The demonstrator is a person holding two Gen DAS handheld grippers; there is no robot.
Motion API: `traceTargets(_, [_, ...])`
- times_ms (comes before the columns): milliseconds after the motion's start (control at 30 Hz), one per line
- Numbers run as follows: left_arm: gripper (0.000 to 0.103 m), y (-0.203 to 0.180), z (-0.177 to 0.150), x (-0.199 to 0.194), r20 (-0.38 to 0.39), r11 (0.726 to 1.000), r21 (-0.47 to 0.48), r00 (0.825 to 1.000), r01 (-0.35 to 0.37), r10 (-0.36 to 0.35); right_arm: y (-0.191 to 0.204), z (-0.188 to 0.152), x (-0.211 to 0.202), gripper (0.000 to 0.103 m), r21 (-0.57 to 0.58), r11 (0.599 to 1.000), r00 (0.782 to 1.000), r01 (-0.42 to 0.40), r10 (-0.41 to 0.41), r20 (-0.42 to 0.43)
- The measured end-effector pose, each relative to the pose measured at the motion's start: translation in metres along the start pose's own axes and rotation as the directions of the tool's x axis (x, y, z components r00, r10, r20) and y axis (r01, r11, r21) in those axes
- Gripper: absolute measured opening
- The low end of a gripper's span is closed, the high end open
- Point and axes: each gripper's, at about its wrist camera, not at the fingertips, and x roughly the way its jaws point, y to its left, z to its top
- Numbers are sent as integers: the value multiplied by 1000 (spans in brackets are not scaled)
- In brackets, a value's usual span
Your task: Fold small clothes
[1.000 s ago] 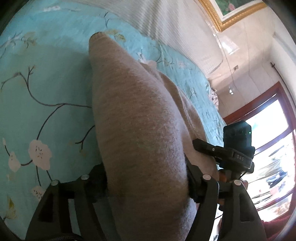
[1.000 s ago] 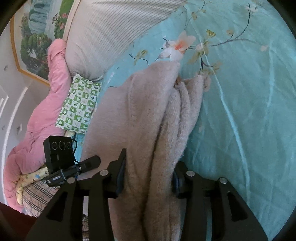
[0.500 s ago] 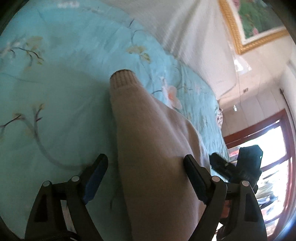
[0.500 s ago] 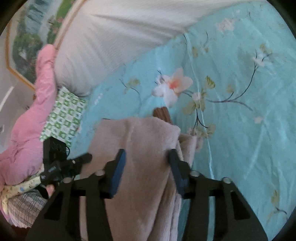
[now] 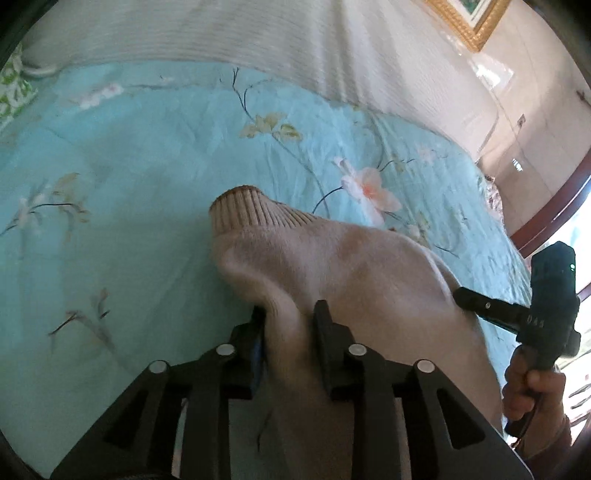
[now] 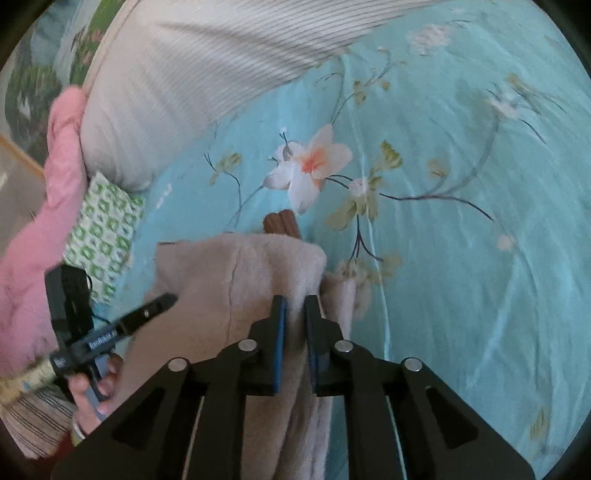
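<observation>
A beige knit sweater lies on the turquoise floral bedspread, its ribbed cuff pointing away from me. My left gripper is closing, and a raised fold of the sweater's edge is pinched between its pads. In the right wrist view the same sweater lies folded lengthwise, with a brown ribbed cuff peeking out beyond it. My right gripper is also closing, its blue pads nearly together on a thin ridge of the fabric.
A striped grey-white pillow lies at the bed's head, with a pink quilt and a green patterned cloth beside it. A hand holds the other tool at the right. A window and a framed picture are behind.
Both grippers pulled back along the sweater toward its near edge and rose slightly. Their jaws went from wide around the garment to narrow, pinching folds of fabric.
</observation>
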Motion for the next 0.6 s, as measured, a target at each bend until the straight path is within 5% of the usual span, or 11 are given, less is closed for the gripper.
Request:
traceTargets(233, [65, -10, -67, -85, 84, 999, 30, 996, -17, 15, 10, -49, -70, 34, -30, 999, 998, -19, 21, 61])
traceTargets(467, [67, -27, -172, -126, 64, 996, 38, 995, -75, 72, 9, -125, -106, 35, -17, 1000, 997, -25, 26, 70])
traceTargets(600, [68, -44, -208, -121, 53, 988, 93, 991, -124, 120, 9, -151, -114, 49, -4, 1000, 994, -30, 31, 103])
